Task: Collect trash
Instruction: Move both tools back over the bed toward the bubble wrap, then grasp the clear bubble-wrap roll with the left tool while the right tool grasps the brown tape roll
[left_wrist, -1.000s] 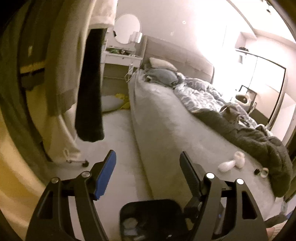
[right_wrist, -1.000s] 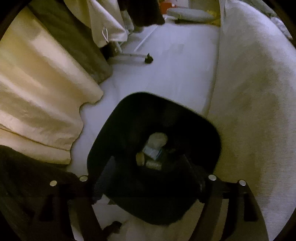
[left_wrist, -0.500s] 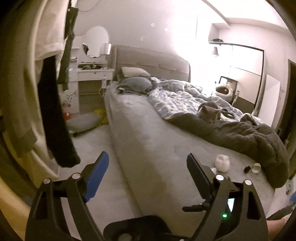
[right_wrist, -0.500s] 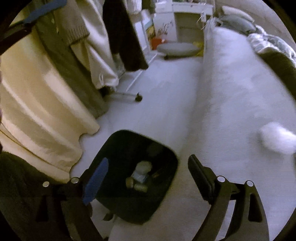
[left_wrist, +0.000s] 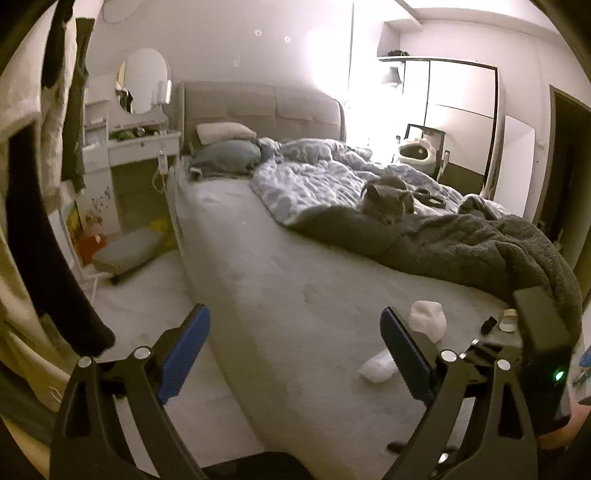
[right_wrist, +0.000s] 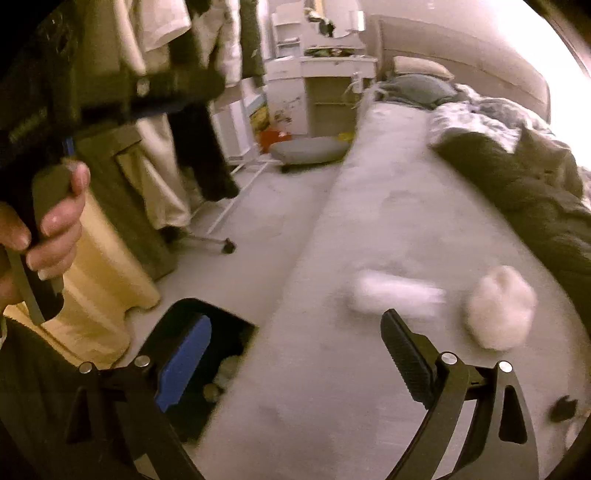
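Beyond the left tongs (left_wrist: 291, 339), the left wrist view takes in the whole room: a grey cat (left_wrist: 388, 199) lying on a dark blanket (left_wrist: 461, 243), a patterned duvet (left_wrist: 317, 177), a padded headboard (left_wrist: 258, 107), a dressing desk (left_wrist: 144, 144) with an oval mirror (left_wrist: 144, 81), and pale wardrobe doors (left_wrist: 458, 114) at the far right. The right wrist view shows none of the wardrobe side but gives what the other misses: a black bin (right_wrist: 207, 354) on the floor just behind the blue pad of the right tongs (right_wrist: 295, 350), with scraps inside, and the left hand (right_wrist: 44, 229) gripping its handle at the left edge.

Both tongs are opening and stand wide, with nothing between the pads. The bed (left_wrist: 295, 280) is covered by a plain grey sheet; the floor beside it is pale, and clothes (right_wrist: 159, 110) hang on a wheeled rack to the left.

Two crumpled white tissues are the trash. One wad (left_wrist: 427, 319) lies on the sheet ahead and right of the left tongs; a flatter piece (left_wrist: 376, 367) sits touching the right pad's edge in that view. In the right wrist view both are blurred, just ahead of the right pad. A small dark object (left_wrist: 488, 325) and a tape roll (left_wrist: 508, 319) lie further right.
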